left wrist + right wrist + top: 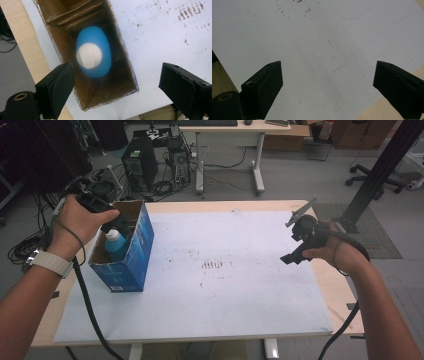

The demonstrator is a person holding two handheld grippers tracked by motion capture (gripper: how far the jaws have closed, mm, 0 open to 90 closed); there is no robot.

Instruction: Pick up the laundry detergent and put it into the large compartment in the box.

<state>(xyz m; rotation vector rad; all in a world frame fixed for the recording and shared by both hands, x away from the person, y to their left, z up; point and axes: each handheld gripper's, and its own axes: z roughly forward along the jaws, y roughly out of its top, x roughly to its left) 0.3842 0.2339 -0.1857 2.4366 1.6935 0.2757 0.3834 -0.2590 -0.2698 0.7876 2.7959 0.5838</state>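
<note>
High view, item one: blue box point(131, 251), open at the top, standing at the left of the white sheet point(225, 290) on the table point(260, 205). Contents: a blue bottle point(116, 244) with a white cap, upright inside.

Left tool point(117, 82): directly above the box mouth, jaws spread wide, holding nothing. Judged step: reaching in for the bottle. Advice: descend straight, centre the jaws on the cap, keep clear of the cardboard walls and the inner flaps at the far end; room inside is tight.

Right tool point(300, 237): at the right over bare sheet, jaws apart, empty. Ample open room between; table edge near on the left.
</note>
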